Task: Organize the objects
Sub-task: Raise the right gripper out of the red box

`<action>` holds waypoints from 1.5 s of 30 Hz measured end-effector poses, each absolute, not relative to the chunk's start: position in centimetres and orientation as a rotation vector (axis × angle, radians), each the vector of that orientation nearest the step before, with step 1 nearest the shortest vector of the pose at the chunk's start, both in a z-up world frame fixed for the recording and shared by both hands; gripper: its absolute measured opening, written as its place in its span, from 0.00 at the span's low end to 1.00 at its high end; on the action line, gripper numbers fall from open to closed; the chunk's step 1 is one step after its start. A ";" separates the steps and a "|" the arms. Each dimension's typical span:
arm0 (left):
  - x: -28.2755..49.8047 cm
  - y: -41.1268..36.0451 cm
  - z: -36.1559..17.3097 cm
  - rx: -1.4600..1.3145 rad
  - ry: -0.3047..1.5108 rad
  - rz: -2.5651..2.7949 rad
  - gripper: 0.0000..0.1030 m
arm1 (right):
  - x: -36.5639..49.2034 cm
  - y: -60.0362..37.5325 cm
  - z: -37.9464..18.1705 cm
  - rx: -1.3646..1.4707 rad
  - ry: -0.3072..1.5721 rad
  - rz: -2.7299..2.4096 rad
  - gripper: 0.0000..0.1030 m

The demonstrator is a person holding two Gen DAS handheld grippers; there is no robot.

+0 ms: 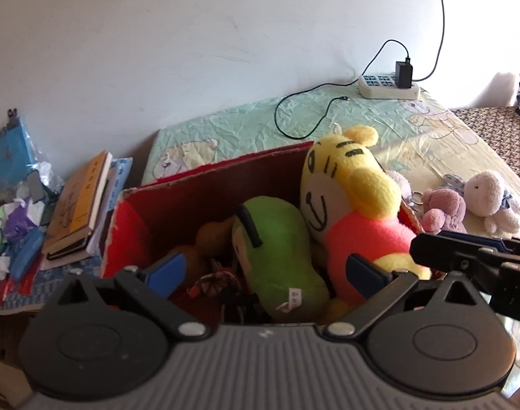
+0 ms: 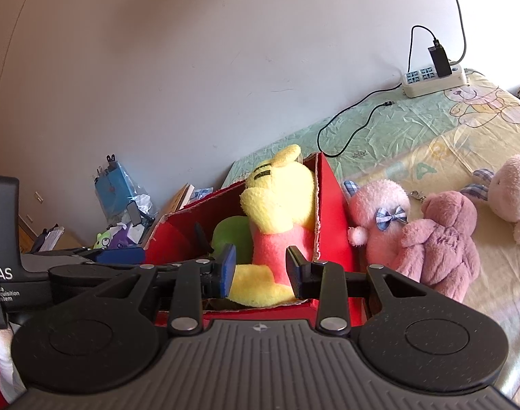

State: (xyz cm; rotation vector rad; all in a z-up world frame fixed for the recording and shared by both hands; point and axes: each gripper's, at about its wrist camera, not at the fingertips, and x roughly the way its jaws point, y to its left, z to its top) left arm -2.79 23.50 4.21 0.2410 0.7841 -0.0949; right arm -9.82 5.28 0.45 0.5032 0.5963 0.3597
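Observation:
A red cardboard box (image 1: 205, 184) stands on the bed and holds a yellow tiger plush in a pink shirt (image 1: 355, 198), a green plush (image 1: 277, 249) and a brown toy (image 1: 198, 242). My left gripper (image 1: 265, 270) is open and empty, hovering over the box. My right gripper (image 2: 261, 266) is open, its fingers either side of the tiger plush's (image 2: 277, 212) lower body at the box's (image 2: 331, 212) near edge, not closed on it. Three pink and white plush toys (image 2: 440, 239) lie on the bed right of the box.
A power strip (image 1: 389, 87) with a charger and black cable lies on the bed by the wall. Stacked books (image 1: 79, 205), a blue bag (image 1: 10, 153) and small clutter sit on a side table left of the box.

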 end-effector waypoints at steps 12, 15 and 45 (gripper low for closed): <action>-3.8 22.0 4.2 0.235 0.824 0.017 0.98 | -9.6 3.6 0.2 0.496 0.644 0.427 0.35; -4.1 21.6 4.3 0.220 0.838 0.041 0.98 | -9.2 3.1 0.0 0.494 0.659 0.451 0.35; -4.5 14.2 0.1 0.101 1.034 0.162 0.98 | -5.7 -5.0 -3.5 0.498 0.840 0.604 0.35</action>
